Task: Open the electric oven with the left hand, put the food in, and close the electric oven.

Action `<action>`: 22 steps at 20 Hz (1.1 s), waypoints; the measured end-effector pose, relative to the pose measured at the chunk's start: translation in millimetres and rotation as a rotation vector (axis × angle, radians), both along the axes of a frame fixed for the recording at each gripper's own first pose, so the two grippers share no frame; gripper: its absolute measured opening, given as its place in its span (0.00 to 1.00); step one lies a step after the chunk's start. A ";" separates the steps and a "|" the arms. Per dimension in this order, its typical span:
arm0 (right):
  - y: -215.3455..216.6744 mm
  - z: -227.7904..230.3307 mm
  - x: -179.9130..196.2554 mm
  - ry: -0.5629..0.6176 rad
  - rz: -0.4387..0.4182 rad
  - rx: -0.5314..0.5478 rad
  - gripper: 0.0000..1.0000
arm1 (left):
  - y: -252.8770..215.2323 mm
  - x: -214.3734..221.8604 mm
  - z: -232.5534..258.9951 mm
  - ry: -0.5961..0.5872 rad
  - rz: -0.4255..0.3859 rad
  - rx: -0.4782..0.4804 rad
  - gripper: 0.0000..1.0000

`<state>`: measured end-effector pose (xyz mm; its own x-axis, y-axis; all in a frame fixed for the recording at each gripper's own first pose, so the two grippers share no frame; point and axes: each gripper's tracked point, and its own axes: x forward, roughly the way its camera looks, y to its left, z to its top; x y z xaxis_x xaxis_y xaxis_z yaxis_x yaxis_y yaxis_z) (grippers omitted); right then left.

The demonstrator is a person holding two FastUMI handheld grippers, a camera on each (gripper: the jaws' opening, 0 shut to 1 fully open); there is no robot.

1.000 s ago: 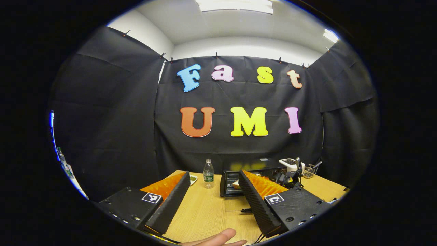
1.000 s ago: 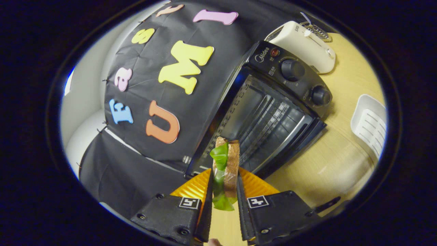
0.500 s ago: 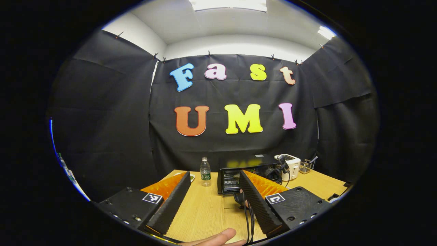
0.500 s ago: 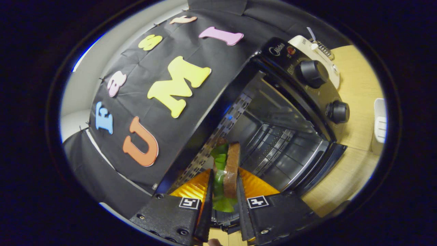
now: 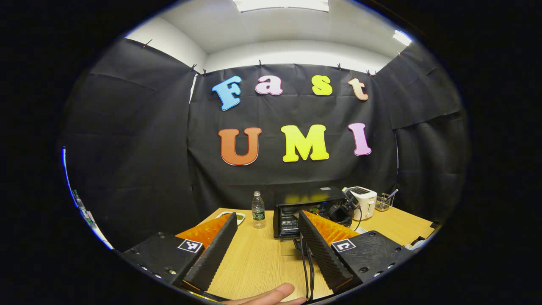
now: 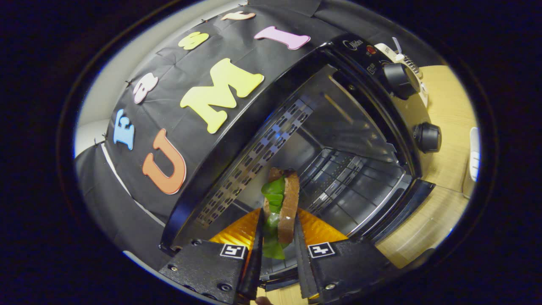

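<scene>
- The right claw (image 6: 277, 245) pinches a sandwich (image 6: 283, 203) on edge, both fingers pressed against its sides; brown bread faces one finger and green lettuce spills out along the other.
- The sandwich sits at the mouth of the electric oven (image 6: 338, 140), its top end already past the front frame and above the wire rack (image 6: 338, 182).
- The oven door (image 6: 398, 212) hangs open below the cavity, and two black knobs (image 6: 427, 137) stand on the control panel at the side of the opening.
- Beyond the panel, a white toaster (image 6: 417, 74) peeks out behind the oven on the wooden table (image 6: 444, 106).
- The left claw (image 5: 264, 235) is spread wide with nothing between its fingers, held low over the table (image 5: 258, 262), well back from the oven.
- A fingertip of the person's hand (image 5: 271, 294) shows at the bottom edge of the left gripper view, just under that claw.
- From there the electric oven (image 5: 307, 207) stands at the far side of the table against the black cloth wall, the other claw's body (image 5: 338, 212) at its front with black cables (image 5: 307, 262) trailing back toward the near edge.
- A clear water bottle (image 5: 258, 209) stands just left of the oven, a small plate (image 5: 235, 216) left of that.
- The white toaster (image 5: 363, 201) and a wire holder (image 5: 383, 202) stand to the oven's right.
</scene>
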<state>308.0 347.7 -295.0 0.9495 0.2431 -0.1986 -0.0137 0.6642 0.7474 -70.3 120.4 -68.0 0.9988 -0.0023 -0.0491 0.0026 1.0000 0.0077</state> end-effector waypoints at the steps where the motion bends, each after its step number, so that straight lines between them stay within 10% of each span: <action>1: -0.7 -2.0 0.0 0.002 -0.003 0.002 0.31 | -0.4 0.3 -0.2 0.001 0.000 -0.005 0.95; 6: -3.8 -7.9 0.1 0.010 -0.012 -0.014 0.49 | -5.9 3.4 -6.3 0.017 -0.004 -0.009 0.95; 7: -3.6 -8.8 0.4 0.008 -0.014 -0.030 0.39 | -6.0 4.4 -7.3 0.017 -0.001 -0.003 0.95; 8: -3.4 -8.2 -0.3 0.008 -0.007 -0.048 0.53 | -7.6 4.8 -9.1 0.021 -0.003 0.002 0.95; 10: -0.7 -7.1 -1.0 0.014 0.009 -0.101 0.43 | -11.6 6.5 -12.6 0.029 -0.006 0.006 0.87; 11: 0.6 -7.1 -2.1 0.017 0.016 -0.133 0.58 | -12.3 7.3 -13.7 0.032 -0.007 0.007 0.87; 16: 11.9 -3.8 -4.8 0.015 0.088 -0.329 0.70 | -12.5 8.5 -21.5 0.055 0.001 0.006 0.87; 17: 14.6 -5.4 -6.2 0.013 0.113 -0.379 0.58 | -12.0 8.0 -23.9 0.061 0.006 0.012 0.87; 18: 15.4 -7.0 -7.2 0.021 0.140 -0.422 0.77 | -11.2 8.7 -26.0 0.065 0.010 0.017 0.95; 22: 17.3 -20.5 -14.5 0.090 0.220 -0.499 0.93 | -11.0 9.9 -33.4 0.082 0.017 0.011 0.95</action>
